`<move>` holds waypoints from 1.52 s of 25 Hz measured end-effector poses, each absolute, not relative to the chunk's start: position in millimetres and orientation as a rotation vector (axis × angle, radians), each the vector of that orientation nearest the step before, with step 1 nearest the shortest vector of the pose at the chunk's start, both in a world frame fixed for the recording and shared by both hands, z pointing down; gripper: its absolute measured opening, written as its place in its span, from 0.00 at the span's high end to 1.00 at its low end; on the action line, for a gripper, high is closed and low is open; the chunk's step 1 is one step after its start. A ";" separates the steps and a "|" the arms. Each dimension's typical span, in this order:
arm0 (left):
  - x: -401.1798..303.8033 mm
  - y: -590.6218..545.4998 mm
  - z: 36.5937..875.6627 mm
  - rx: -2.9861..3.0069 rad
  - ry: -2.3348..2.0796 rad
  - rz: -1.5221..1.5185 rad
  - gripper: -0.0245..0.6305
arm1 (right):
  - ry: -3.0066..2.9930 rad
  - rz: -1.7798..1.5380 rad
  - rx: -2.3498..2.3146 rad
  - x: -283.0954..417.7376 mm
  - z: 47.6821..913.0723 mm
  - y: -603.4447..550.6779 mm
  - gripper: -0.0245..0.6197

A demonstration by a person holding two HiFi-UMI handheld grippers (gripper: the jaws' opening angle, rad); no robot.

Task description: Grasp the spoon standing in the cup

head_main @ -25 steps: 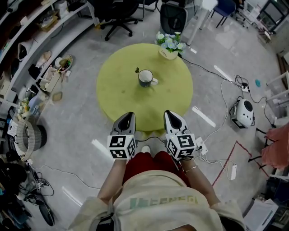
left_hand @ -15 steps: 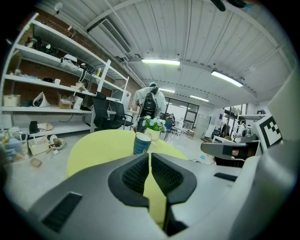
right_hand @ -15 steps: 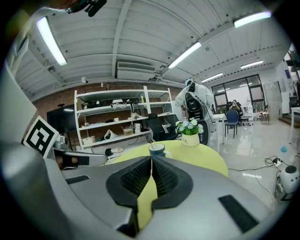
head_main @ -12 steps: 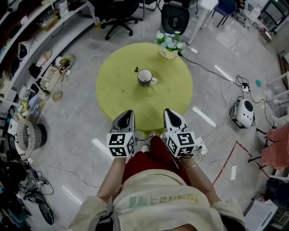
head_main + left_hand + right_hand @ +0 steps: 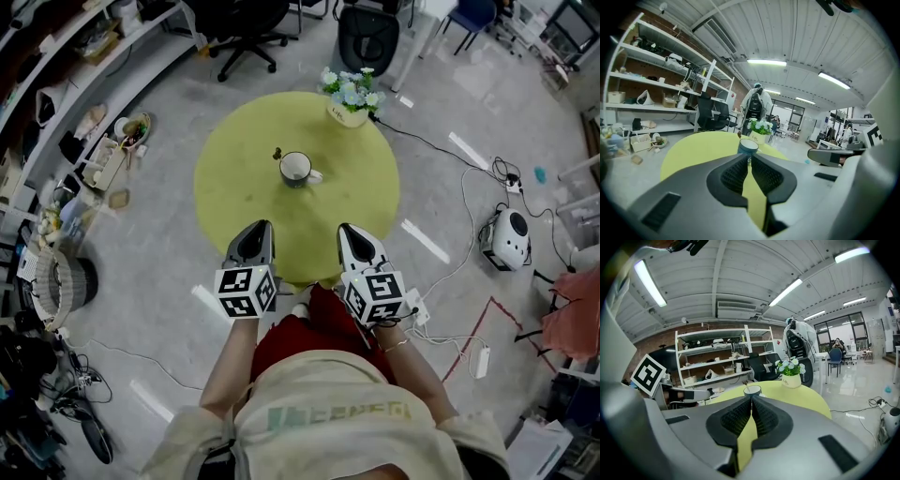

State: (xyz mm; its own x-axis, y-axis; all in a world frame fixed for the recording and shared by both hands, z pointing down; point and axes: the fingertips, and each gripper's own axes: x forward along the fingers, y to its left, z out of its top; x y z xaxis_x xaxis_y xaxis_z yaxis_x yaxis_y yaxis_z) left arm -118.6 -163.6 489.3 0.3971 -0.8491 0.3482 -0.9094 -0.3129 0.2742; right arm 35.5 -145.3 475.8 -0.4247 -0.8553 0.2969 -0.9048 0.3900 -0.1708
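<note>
Yellow bench. Left gripper & right gripper hover at its near edge, jaws pressed together, empty. Cup sits mid-bench. Spoon stands in it: prob. light, stiff, slippery; pinch thin handle up top.

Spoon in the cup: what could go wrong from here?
1. Both the left gripper and right gripper have their jaws together; unless one opens, it would likely knock the spoon instead of gripping it.
2. The cup stands free on the table; a sideways push on the spoon might tip it.
</note>
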 end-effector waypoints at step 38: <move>-87.5 -329.7 529.0 2.092 -1.500 0.267 0.84 | -2.470 0.604 1.405 52.8 521.3 -286.4 0.90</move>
State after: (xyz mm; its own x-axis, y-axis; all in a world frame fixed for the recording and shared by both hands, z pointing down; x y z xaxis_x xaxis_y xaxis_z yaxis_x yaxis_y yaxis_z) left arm -87.5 -329.7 529.0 0.3586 -0.8128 0.4592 -0.9214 -0.2291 0.3140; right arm 52.8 -286.4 521.3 -0.5107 -0.7622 0.3977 -0.8598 0.4532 -0.2354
